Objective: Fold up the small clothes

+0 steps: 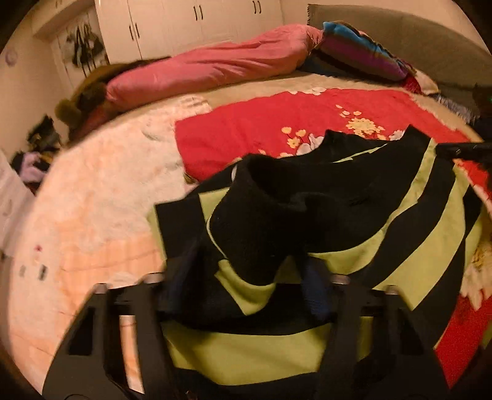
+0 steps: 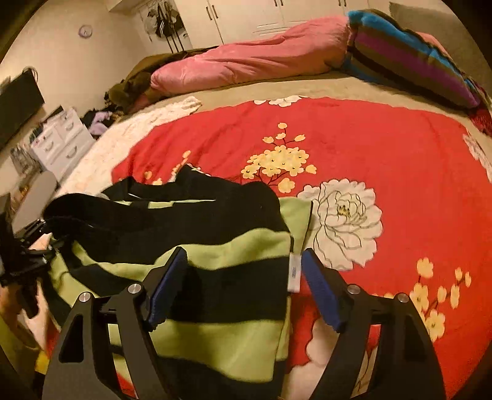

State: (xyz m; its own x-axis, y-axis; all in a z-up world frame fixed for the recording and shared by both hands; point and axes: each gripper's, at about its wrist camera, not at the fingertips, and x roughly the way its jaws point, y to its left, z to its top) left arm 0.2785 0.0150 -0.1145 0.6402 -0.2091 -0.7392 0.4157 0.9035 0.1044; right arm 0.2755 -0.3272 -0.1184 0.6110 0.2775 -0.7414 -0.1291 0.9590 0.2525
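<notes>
A small black and lime-green striped garment [image 2: 215,246] lies on the red floral blanket [image 2: 384,147]. In the left wrist view the garment [image 1: 338,221] fills the middle, and a black sleeve or cuff [image 1: 261,215] is draped over my left gripper [image 1: 249,264]. The cloth hides its fingertips, so its grip does not show. My right gripper [image 2: 244,261] is open, its blue pads [image 2: 319,286] astride the garment's right edge by the white label [image 2: 294,272]. The left gripper also shows at the right wrist view's left edge [image 2: 27,261].
A pink duvet [image 1: 215,67] and a striped pillow [image 2: 409,52] lie at the far side of the bed. A white fluffy blanket [image 1: 92,209] covers the left part. A white drawer unit [image 2: 61,141] and wardrobes [image 1: 190,24] stand beyond.
</notes>
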